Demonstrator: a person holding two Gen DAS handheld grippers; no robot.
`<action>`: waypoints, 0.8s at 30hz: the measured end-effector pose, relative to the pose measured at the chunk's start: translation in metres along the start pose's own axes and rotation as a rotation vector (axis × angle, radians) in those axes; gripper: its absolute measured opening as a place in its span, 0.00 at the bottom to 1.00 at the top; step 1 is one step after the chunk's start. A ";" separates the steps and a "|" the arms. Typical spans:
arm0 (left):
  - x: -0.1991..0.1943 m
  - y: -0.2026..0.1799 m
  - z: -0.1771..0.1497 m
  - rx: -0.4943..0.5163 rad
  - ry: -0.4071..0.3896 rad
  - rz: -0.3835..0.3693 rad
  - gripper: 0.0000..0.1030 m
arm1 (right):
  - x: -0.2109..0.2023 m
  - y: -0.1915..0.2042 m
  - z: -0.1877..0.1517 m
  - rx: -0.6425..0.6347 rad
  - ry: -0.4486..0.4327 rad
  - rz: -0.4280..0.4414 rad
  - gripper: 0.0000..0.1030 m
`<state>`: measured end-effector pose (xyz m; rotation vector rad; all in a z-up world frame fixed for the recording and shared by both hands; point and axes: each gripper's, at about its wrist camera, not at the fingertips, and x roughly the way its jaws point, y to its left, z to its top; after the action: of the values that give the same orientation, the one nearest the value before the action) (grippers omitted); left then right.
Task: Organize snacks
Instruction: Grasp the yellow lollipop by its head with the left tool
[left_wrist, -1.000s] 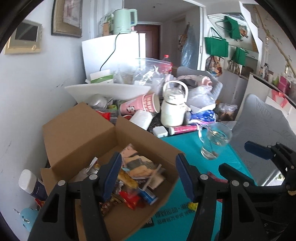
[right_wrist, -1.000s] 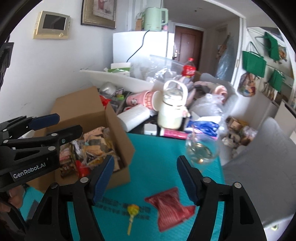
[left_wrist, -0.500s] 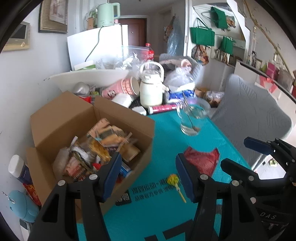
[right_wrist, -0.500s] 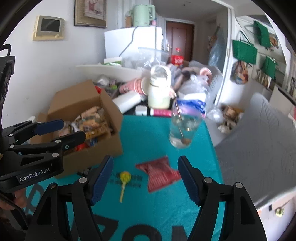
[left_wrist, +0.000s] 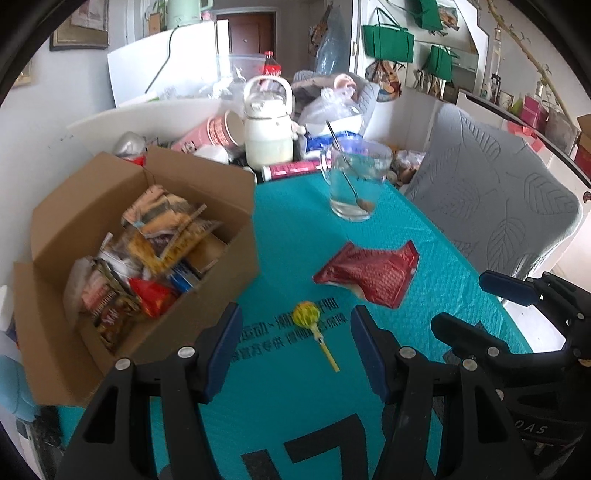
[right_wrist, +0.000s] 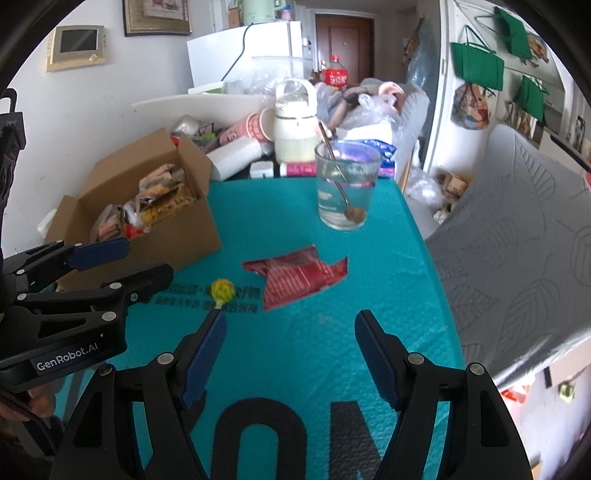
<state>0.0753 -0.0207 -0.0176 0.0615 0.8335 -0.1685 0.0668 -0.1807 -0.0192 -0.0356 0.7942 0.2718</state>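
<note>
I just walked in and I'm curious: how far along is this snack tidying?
Mostly done, it seems: the cardboard box is already packed with snack packets. Nothing is in hand; the left claw and the right claw are both open and empty above the teal table cover. Left to put away: the yellow lollipop and the red snack packet.

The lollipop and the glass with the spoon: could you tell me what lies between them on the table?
In both wrist views, the red snack packet lies between lollipop and glass.
</note>
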 end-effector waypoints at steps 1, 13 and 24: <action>0.004 -0.001 -0.002 -0.003 0.009 -0.003 0.58 | 0.002 -0.002 -0.001 0.004 0.003 -0.001 0.70; 0.049 -0.003 -0.016 -0.019 0.097 -0.030 0.58 | 0.041 -0.016 -0.015 0.031 0.072 0.031 0.70; 0.084 -0.005 -0.011 -0.005 0.125 -0.024 0.58 | 0.056 -0.025 -0.017 0.039 0.108 0.044 0.73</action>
<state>0.1216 -0.0350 -0.0868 0.0574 0.9600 -0.1862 0.0986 -0.1945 -0.0726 0.0037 0.9083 0.2982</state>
